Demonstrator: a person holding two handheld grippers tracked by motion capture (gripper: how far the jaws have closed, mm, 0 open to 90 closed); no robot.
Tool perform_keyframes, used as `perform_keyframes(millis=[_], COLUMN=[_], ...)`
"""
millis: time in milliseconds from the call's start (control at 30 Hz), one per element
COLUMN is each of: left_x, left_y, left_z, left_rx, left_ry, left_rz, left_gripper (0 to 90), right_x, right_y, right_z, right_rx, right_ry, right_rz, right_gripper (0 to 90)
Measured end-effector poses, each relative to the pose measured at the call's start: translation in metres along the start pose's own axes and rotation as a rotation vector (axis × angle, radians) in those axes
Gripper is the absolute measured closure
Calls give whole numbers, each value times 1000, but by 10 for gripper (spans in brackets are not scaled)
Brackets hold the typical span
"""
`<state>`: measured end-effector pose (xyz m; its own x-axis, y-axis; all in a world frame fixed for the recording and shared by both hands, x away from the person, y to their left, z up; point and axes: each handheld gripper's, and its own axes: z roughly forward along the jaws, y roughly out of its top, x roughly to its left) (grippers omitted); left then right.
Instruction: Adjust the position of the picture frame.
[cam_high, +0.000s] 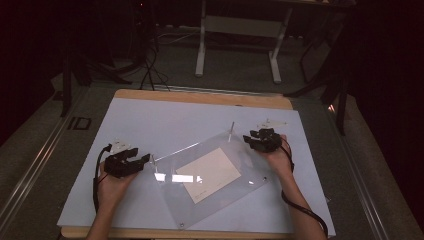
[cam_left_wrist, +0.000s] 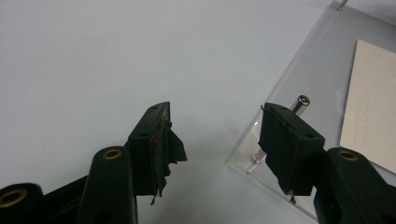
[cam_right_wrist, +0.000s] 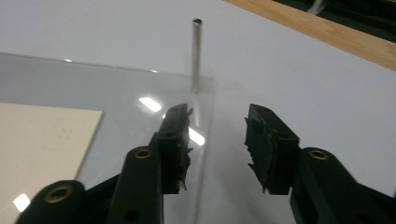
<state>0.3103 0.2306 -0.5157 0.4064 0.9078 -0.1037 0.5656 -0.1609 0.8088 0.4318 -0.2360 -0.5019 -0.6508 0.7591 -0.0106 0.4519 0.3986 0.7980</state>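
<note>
A clear acrylic plate (cam_high: 172, 172) lies at a slant on the white sheet (cam_high: 150, 120), with a cream card (cam_high: 207, 172) at its middle. Thin metal posts stand at its corners. My left gripper (cam_high: 142, 157) is open at the plate's left corner (cam_left_wrist: 243, 163). Its right jaw stands beside the short post (cam_left_wrist: 301, 102) there, with bare sheet between the jaws (cam_left_wrist: 219, 135). My right gripper (cam_high: 254, 135) is open at the plate's far right edge. Its jaws (cam_right_wrist: 219, 126) straddle that edge a little short of the tall post (cam_right_wrist: 196, 51). Neither holds anything.
The white sheet covers a wooden table whose far edge (cam_high: 200, 96) shows as a light strip. Beyond it stand a white desk frame (cam_high: 200, 50) and dark stand legs (cam_high: 75, 70) on the floor. Cables (cam_high: 97, 175) trail from both grippers along the forearms.
</note>
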Motion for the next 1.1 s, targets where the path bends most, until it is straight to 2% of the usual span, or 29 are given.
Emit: perform_keyframes(millis=[267, 567, 833, 967, 1033, 1100], left_x=[-2, -5, -6, -5, -4, -3], left_y=[0, -1, -1, -3, -4, -4], left_z=[2, 2, 1, 0, -3, -4], left_rx=[9, 9, 12, 8, -11, -20], left_ry=[-13, -32, -45, -59, -86, -94], left_rz=[16, 39, 41, 26, -6, -13], left_gripper=[449, 528, 557, 558, 556, 556], right_x=[0, 0, -1, 0, 1, 1], right_y=[5, 9, 16, 19, 22, 25], right_z=[10, 22, 27, 29, 31, 34], right_rx=[-2, -4, -23, -29, -31, -27], right_ry=[13, 44, 66, 69, 75, 82], right_rz=[8, 6, 16, 10, 6, 16], right_gripper=[637, 676, 708, 694, 687, 683])
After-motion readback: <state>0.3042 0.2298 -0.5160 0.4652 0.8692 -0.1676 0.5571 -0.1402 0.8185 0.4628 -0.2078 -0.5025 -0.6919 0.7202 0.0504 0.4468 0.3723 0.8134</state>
